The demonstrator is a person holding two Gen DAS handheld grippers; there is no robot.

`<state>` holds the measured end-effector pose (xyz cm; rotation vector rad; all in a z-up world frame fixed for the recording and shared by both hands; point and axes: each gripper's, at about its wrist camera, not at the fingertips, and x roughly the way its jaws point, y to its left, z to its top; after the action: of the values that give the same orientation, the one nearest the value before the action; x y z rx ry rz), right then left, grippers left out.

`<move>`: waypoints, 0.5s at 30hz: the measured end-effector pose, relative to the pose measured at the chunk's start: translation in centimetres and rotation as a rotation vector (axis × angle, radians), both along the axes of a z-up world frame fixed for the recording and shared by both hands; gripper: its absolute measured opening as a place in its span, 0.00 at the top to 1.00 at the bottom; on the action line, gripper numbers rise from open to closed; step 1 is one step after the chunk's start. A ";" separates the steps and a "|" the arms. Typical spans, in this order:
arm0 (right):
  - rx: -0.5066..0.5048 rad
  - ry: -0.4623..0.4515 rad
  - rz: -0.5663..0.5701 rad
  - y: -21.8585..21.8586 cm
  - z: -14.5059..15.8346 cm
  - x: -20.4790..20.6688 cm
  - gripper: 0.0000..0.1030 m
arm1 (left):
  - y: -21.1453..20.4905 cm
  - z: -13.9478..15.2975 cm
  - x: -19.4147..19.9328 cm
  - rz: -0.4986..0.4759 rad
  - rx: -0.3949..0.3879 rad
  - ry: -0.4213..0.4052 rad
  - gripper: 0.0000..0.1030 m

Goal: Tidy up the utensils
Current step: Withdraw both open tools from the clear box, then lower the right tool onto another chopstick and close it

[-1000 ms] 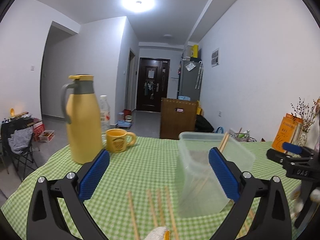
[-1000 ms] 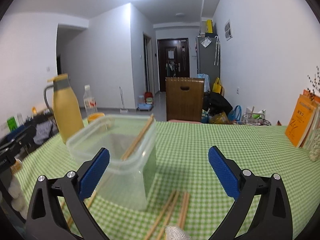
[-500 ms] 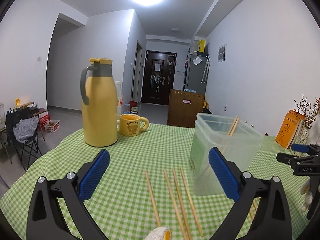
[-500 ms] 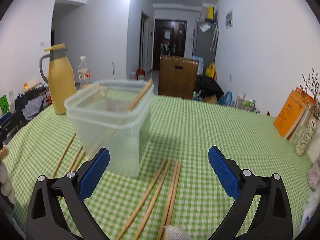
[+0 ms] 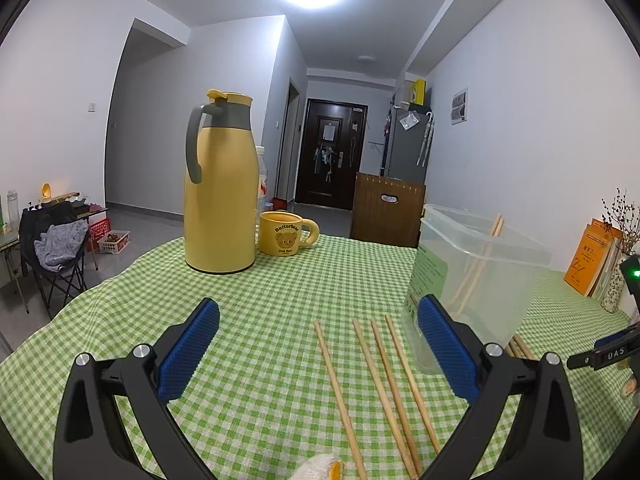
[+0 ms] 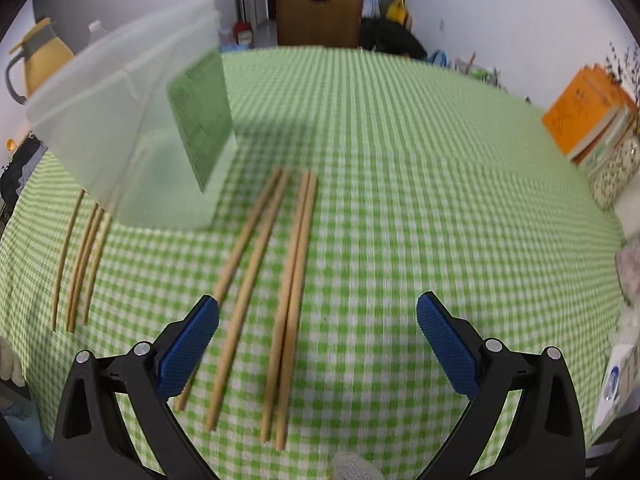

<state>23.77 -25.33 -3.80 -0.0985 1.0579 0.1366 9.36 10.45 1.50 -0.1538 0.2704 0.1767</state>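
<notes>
Several wooden chopsticks (image 5: 380, 384) lie on the green checked tablecloth (image 5: 256, 304) between my left gripper's jaws. My left gripper (image 5: 318, 344) is open and empty above them. A clear plastic container (image 5: 476, 276) stands to their right with chopsticks leaning inside. In the right wrist view the container (image 6: 136, 120) is at the upper left, with one group of chopsticks (image 6: 286, 292) lying beneath my open, empty right gripper (image 6: 318, 344) and another group (image 6: 80, 256) at the left.
A yellow thermos jug (image 5: 220, 196) and a yellow bear mug (image 5: 286, 234) stand at the table's far left. Orange books (image 6: 588, 116) and a patterned vase (image 6: 614, 172) stand at the right edge. The table edge curves close on the left.
Both grippers have risen and tilted down toward the table. The right wrist view now looks down on the chopsticks. The container stays put.
</notes>
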 end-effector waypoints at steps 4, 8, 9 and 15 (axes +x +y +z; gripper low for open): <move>-0.006 0.064 0.006 -0.1 -0.9 0.3 0.07 | 0.3 -0.4 0.2 0.002 -0.009 -0.006 0.07; 0.003 0.134 -0.008 -0.7 -1.8 0.7 0.07 | 0.6 -0.7 0.7 0.003 -0.023 0.001 0.07; -0.003 0.155 -0.013 -0.8 -2.1 0.8 0.07 | 0.7 -0.7 0.8 0.006 -0.024 -0.001 0.07; -0.041 0.240 -0.012 -1.6 -3.3 2.2 0.07 | 0.8 -0.8 1.0 0.002 -0.032 -0.005 0.07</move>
<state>25.99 -26.93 -7.13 -0.1150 1.3013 0.1177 10.31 11.26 0.72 -0.1866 0.2683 0.1743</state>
